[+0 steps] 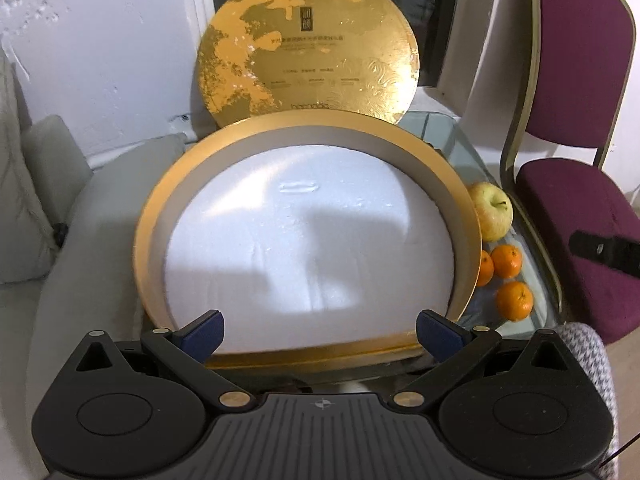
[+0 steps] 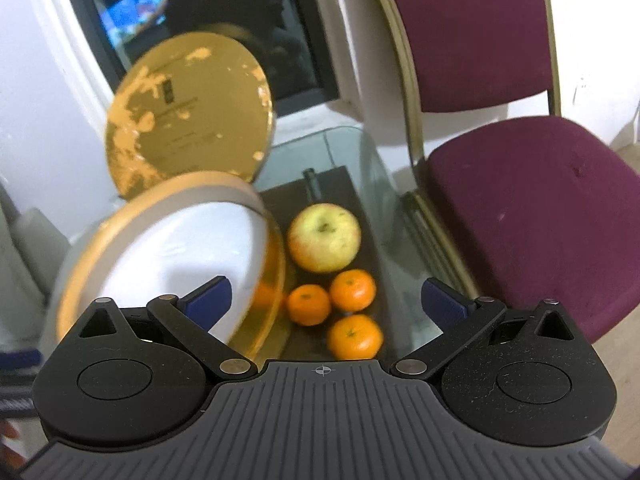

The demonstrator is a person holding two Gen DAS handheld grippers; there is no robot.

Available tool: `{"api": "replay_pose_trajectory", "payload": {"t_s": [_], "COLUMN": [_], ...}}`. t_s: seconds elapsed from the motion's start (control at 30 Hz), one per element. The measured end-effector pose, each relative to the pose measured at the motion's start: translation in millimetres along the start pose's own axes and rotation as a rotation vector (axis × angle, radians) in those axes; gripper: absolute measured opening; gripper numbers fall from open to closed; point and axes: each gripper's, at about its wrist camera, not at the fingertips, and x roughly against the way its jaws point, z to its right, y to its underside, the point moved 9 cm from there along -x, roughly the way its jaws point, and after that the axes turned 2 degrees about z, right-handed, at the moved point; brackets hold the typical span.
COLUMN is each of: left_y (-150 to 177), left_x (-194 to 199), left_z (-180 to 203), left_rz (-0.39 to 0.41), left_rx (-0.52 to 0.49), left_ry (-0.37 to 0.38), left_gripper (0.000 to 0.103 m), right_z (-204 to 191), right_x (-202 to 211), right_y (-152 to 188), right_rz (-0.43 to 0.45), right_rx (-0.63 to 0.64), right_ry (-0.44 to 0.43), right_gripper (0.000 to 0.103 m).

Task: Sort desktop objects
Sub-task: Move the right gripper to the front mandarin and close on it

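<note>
The left gripper (image 1: pixel 320 334) is spread wide, holding nothing, at the near rim of the round gold box (image 1: pixel 152 220). The right gripper (image 2: pixel 326 300) is equally wide and empty above three oranges (image 2: pixel 354 336). Beyond them, right of the box, sits an apple (image 2: pixel 324 238) on the glass table (image 2: pixel 344 148). The gold lid (image 1: pixel 308 44) leans behind the box. A maroon chair (image 2: pixel 536 200) stands right, partly cut off.

a glass table (image 2: pixel 340 148) stood beside a purple chair (image 2: pixel 520 208). on it lay a round gold box (image 1: pixel 466 216) with a white lining, an apple (image 2: pixel 324 238) just beside it, and three oranges (image 2: pixel 354 336) clustered close in front of the apple. a gold lid (image 1: pixel 308 44) stood upright behind the box.
</note>
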Motion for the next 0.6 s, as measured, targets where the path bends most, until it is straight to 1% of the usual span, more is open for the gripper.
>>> {"api": "replay_pose_trajectory", "payload": {"t_s": [0.13,0.27,0.37,0.43,0.5,0.53,0.6], "left_y": [-12.2,-18.5,-20.6,-22.0,-22.9,-22.1,-21.4], "left_x": [-14.0,-26.1,-34.1,-39.5,-44.6,-46.3,-51.6], "left_z": [2.0,5.7,8.3,10.0,11.5,11.2,9.8], "left_rz": [-0.018,-0.030,-0.045,-0.055,-0.066,-0.073,-0.083], "left_rx": [0.007,0.001,-0.010,-0.018,-0.024,-0.024,-0.028], "left_ry": [-0.014,-0.031,-0.040,-0.046,-0.052,-0.054,-0.062], "left_gripper": [0.102,0.101,0.101,0.101,0.101,0.101,0.101], "right_z": [13.2,21.6,23.4,21.4,18.9,16.4,14.0], "right_x": [-20.6,-41.2,-56.6,-68.2,-78.7,-84.7,-94.3], "right_y": [-0.1,2.8,9.0,17.2,26.7,32.3,41.6], "right_rz": [-0.031,-0.061,-0.090,-0.132,-0.177,-0.206,-0.251], "right_rx": [0.048,0.083,0.109,0.123,0.136,0.150,0.173], "right_ry": [0.050,0.067,0.063,0.045,0.030,0.015,0.016], "right_gripper": [0.103,0.102,0.095,0.093,0.087,0.086,0.083]}}
